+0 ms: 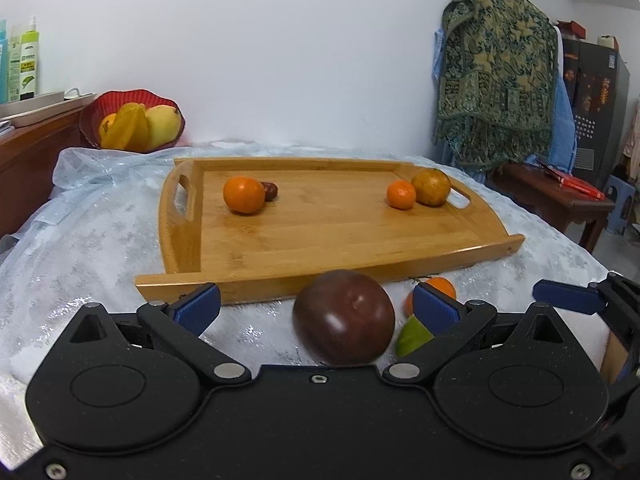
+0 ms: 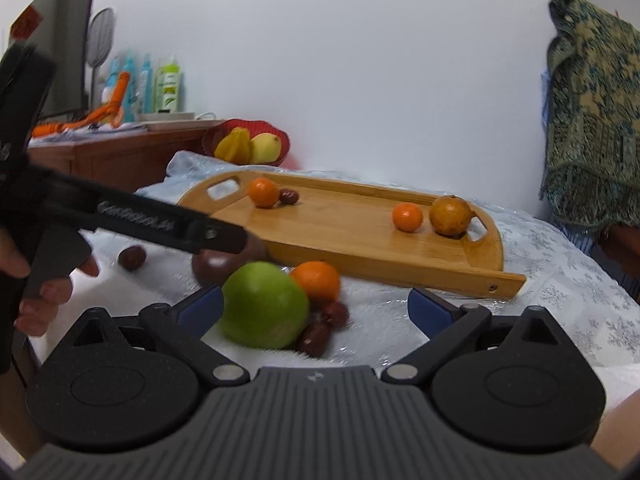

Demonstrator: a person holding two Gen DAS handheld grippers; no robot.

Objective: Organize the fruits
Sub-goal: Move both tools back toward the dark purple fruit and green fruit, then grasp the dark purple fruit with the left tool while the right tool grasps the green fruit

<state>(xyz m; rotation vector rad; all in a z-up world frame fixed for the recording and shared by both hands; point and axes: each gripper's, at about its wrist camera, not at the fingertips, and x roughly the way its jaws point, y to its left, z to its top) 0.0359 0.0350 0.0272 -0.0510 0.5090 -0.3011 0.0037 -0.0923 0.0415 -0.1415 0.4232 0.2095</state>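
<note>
While both grippers hang low over the pale, glittery tablecloth (image 1: 100, 248), the left gripper (image 1: 316, 312) has its blue pads spread wide around a dark purple passion fruit (image 1: 344, 316), which sits between them on the cloth without either pad touching it. The right gripper (image 2: 316, 312) is just as wide, with a green apple (image 2: 262, 310) close beside its left pad (contact is too blurred to tell). Behind the apple lies a loose tangerine (image 2: 318, 282), and two dark red jujubes (image 2: 324, 326) huddle at the apple's right side; another jujube (image 2: 132, 258) lies apart to the left. The bamboo tray (image 1: 320, 240) stands just beyond this cluster. In it, an orange (image 1: 244, 194) with a jujube touching it is near the left handle, and a small tangerine (image 1: 401, 195) next to a yellow-brown round fruit (image 1: 431, 187) is near the right handle. A red basket (image 1: 160, 102) holding a starfruit and mangoes sits at the wall.
</note>
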